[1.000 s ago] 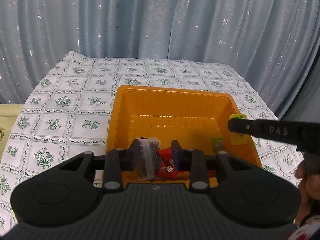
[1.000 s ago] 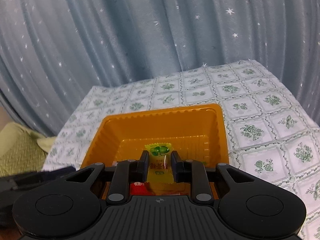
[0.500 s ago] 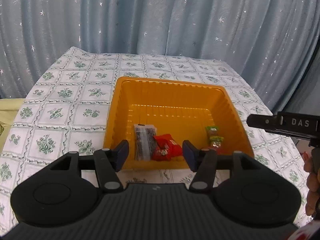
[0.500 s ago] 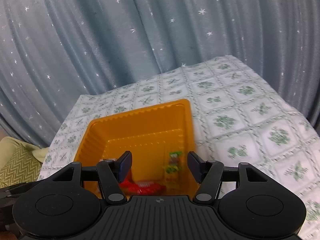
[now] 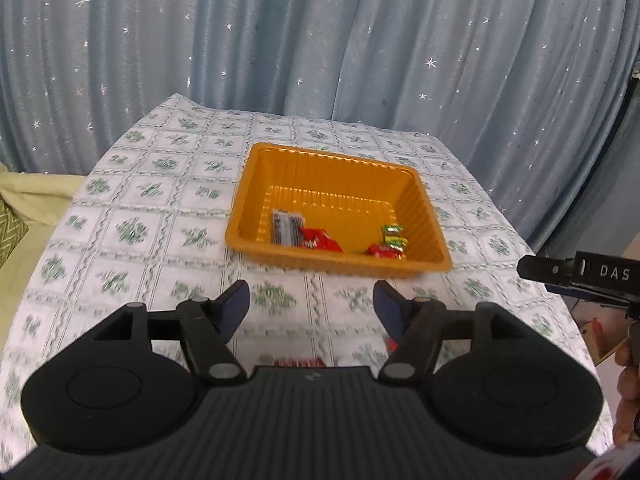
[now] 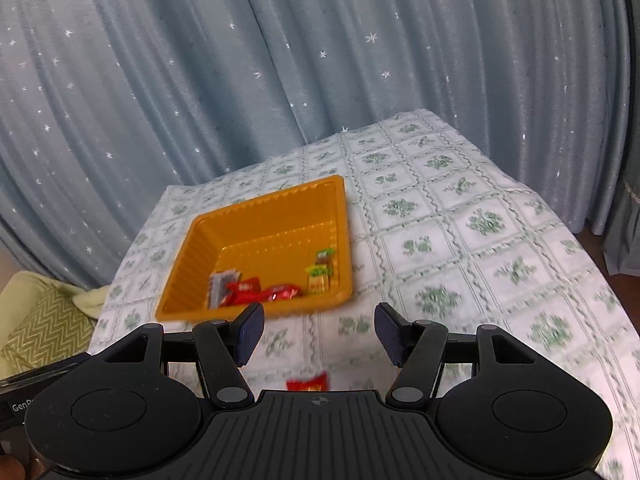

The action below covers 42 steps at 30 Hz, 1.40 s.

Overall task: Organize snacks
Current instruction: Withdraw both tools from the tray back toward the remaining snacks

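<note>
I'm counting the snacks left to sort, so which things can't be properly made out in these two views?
- Red packet on the tablecloth, right wrist view: mostly hidden behind the right tongs' body.
- Red packet, left wrist view: only a strip shows above the left tongs' body.
- Wrapper print in the orange tray: too small and blurred in both views.

left wrist: above near table edge, facing forward and down along spread fingers, orange tray (image 5: 424,200) ahead centre | right wrist: similar height, further right, tray (image 6: 344,216) ahead-left | shared: tray, tablecloth (image 5: 160,216), curtain (image 5: 320,40)
</note>
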{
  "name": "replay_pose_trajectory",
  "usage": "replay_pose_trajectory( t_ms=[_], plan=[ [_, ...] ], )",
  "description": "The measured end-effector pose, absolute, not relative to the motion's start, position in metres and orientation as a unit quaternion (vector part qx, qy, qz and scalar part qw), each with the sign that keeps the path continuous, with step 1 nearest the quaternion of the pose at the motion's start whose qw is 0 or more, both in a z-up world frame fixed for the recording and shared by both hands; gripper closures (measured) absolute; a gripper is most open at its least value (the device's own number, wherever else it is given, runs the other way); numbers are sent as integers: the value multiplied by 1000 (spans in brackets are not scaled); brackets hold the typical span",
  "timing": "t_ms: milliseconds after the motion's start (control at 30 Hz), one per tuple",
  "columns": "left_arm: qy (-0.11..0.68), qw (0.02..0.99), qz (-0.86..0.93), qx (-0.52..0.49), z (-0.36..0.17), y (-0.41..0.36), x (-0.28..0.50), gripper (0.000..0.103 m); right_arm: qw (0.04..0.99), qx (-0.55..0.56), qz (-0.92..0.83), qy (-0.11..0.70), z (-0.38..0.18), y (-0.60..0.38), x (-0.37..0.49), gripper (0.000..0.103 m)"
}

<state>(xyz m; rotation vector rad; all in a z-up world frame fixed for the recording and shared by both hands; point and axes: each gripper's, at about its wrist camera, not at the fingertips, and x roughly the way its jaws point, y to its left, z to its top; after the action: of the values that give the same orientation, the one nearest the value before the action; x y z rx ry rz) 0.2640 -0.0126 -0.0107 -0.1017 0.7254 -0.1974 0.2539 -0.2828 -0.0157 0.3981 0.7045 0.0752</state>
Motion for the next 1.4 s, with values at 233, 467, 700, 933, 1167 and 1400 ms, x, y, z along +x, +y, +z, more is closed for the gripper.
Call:
replay_pose_trajectory(
  t_ms=[233,467,700,933,1167,1400],
  plan=[
    [337,937,-77,-38,2,-8,199,32,918,202,43,339,-7,-268,191,42],
    [345,935,-72,-38,-3,-6,151,27,919,187,42,345,-11,-247,143,42],
    [357,932,-63,-26,-15,-1,124,25,920,165,42,353,-20,-236,106,42],
    [364,929,-58,-24,-24,6,109,25,917,153,34,367,-32,-236,87,42],
    [366,928,-62,-25,-26,4,107,24,917,148,37,370,-34,-235,85,42],
    [365,928,-67,-24,-25,-2,108,21,915,137,42,377,-40,-232,89,42]
  ],
)
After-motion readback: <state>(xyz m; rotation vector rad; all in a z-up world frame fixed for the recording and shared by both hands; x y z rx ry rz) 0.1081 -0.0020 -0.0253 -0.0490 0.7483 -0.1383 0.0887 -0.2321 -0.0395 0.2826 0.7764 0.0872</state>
